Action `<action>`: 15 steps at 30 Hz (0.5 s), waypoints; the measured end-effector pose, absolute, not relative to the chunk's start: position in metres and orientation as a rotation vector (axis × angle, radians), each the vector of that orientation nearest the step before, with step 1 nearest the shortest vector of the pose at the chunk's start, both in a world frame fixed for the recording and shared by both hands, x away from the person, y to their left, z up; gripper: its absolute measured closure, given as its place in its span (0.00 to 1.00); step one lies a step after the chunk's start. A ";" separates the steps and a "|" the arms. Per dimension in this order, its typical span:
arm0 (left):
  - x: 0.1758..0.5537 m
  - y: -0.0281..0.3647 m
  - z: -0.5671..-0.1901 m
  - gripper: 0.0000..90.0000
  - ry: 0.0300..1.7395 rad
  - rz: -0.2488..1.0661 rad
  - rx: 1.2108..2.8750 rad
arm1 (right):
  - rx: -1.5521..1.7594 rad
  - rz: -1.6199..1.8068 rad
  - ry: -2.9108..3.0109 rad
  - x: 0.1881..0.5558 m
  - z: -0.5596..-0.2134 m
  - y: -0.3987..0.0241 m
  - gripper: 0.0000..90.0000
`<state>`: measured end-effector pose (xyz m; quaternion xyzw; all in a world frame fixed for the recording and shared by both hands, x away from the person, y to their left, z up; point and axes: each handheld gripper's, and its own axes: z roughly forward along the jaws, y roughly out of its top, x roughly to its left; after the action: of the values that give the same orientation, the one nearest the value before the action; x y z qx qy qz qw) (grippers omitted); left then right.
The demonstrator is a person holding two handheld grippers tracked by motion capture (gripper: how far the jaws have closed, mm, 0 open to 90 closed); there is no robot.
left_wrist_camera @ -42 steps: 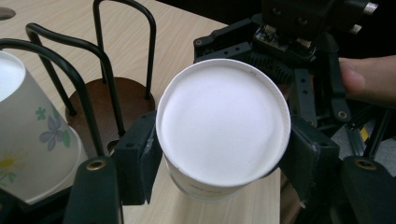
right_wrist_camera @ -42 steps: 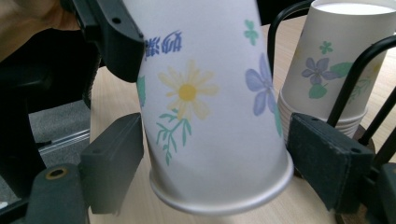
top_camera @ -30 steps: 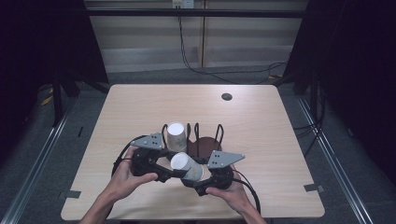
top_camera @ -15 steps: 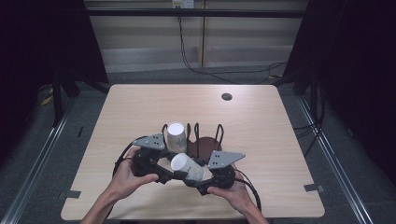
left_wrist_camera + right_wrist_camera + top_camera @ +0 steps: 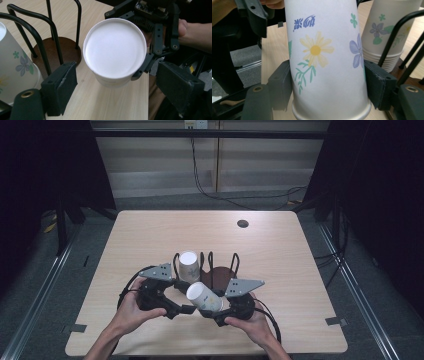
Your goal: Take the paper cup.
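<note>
The right gripper (image 5: 327, 82) is clamping one white paper cup printed with flowers (image 5: 324, 57) near its rim, holding it tilted above the wooden bench (image 5: 150, 235). The left gripper (image 5: 117, 82) is standing apart, its jaws having just been opening, the cup's base between them but untouched. Just beyond, one stack of matching flowered paper cups (image 5: 189, 266) is sitting upside down in one black wire rack with a round brown base (image 5: 220, 272).

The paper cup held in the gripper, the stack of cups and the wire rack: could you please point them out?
paper cup (image 5: 322, 62), right gripper view, flowered side wall.
stack of cups (image 5: 189, 266), high view, side wall.
wire rack (image 5: 62, 51), left gripper view, brown base.
</note>
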<state>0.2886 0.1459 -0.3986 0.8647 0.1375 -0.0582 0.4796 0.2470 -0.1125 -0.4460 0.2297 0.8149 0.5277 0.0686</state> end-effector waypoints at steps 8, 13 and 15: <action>0.287 0.147 -0.400 0.19 0.307 -0.095 2.161 | 0.733 1.555 2.477 0.250 -0.443 -0.119 0.34; 0.288 0.149 -0.401 0.20 0.290 -0.072 2.195 | 0.743 1.512 2.514 0.251 -0.443 -0.121 0.34; 0.288 0.149 -0.401 0.20 0.287 -0.064 2.199 | 0.744 1.491 2.532 0.251 -0.442 -0.121 0.34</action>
<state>0.2883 0.1494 -0.4013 0.8875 0.1160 -0.0260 0.4452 0.2508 -0.1210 -0.4424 0.2452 0.8340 0.4912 0.0553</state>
